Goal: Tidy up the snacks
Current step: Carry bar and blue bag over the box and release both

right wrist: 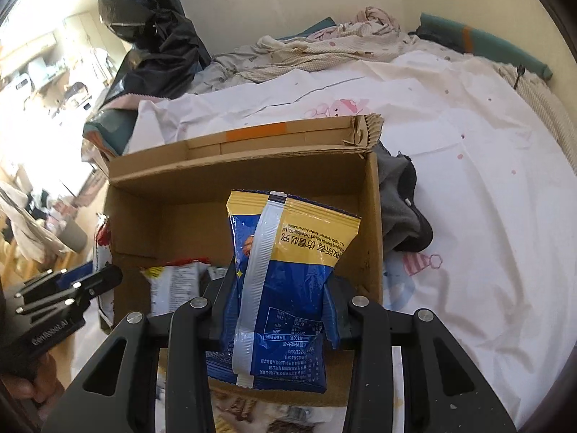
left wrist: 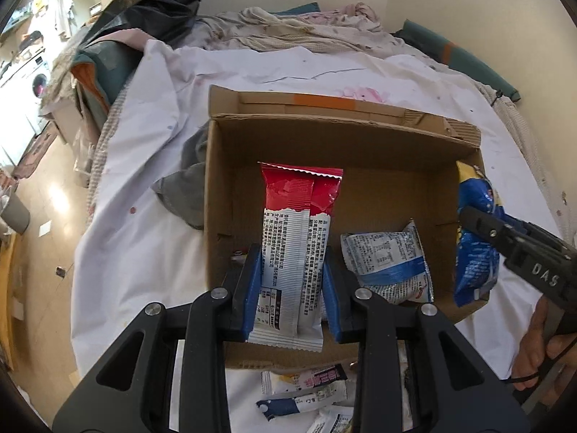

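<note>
An open cardboard box [left wrist: 324, 137] stands on a white bed sheet. Over its near half, my left gripper [left wrist: 291, 263] is shut on a red-and-white snack packet [left wrist: 299, 216] held upright. A white-and-blue packet [left wrist: 386, 263] lies on the box floor to the right of it. My right gripper [right wrist: 279, 292] is shut on a blue-and-yellow snack bag [right wrist: 288, 274] above the box [right wrist: 252, 176]. In the left wrist view that bag [left wrist: 476, 249] hangs at the box's right wall. The right wrist view has the left gripper [right wrist: 83, 288] at the box's left wall with the red-and-white packet [right wrist: 102, 249], and a white packet [right wrist: 176, 281] lying inside.
Several loose snack packets [left wrist: 306, 386] lie on the sheet in front of the box. A grey cloth [right wrist: 400, 213] is bunched against one side of the box. Crumpled bedding [left wrist: 288, 25] and a black bag [left wrist: 162, 3] fill the far end. The bed's left edge drops to the floor [left wrist: 47, 195].
</note>
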